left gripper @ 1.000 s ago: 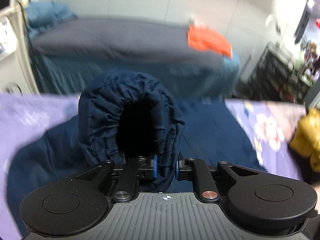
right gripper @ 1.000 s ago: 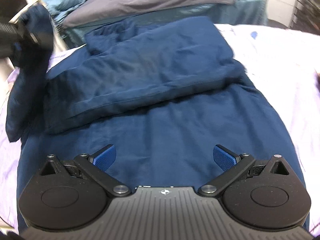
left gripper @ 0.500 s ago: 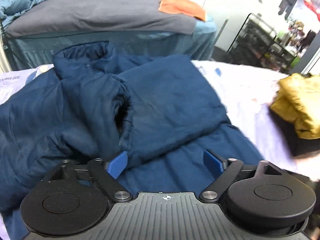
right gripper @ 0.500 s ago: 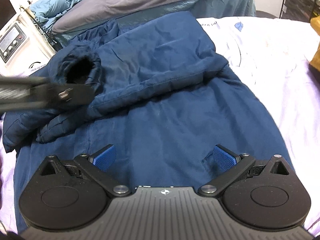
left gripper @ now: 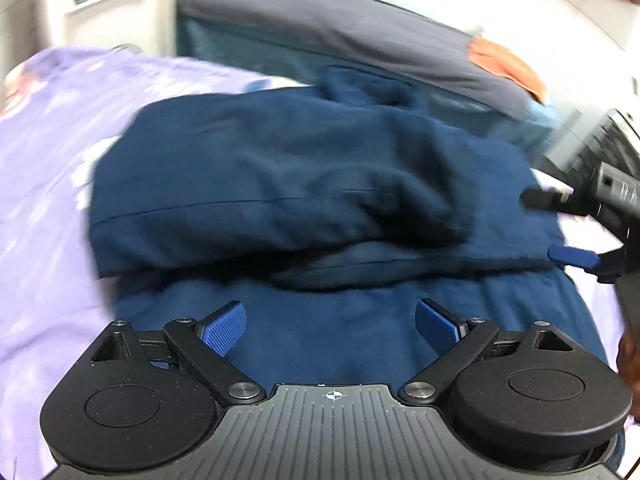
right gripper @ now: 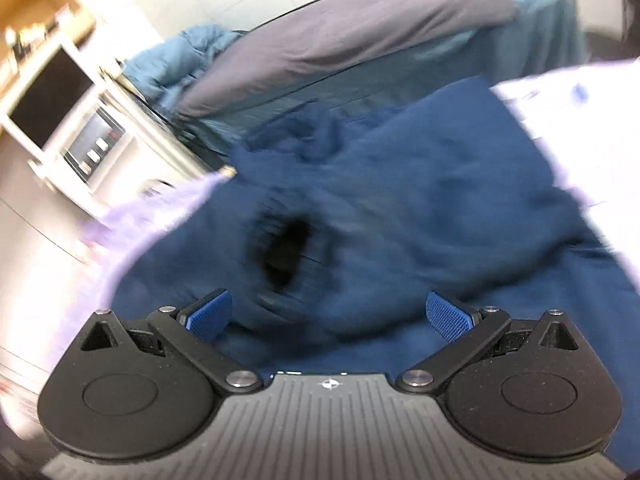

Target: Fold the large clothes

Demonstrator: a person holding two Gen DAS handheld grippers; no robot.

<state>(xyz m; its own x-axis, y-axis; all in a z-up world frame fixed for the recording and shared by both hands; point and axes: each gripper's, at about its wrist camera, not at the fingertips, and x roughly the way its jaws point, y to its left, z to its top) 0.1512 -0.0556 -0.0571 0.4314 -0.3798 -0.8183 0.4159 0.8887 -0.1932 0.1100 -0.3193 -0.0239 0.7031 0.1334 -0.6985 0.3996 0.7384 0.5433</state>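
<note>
**Two empty hand-held grippers over a half-folded jacket**

Both stand with jaws wide, holding nothing. The navy jacket [left gripper: 304, 184] lies on the lilac bedsheet [left gripper: 44, 168], its folded-over upper part running crosswise ahead of the left hand-held gripper [left gripper: 330, 324]. The sleeve cuff [right gripper: 286, 250] opens just beyond the right hand-held gripper [right gripper: 328, 316], toward its left finger, so the right looks nearer to it.
</note>
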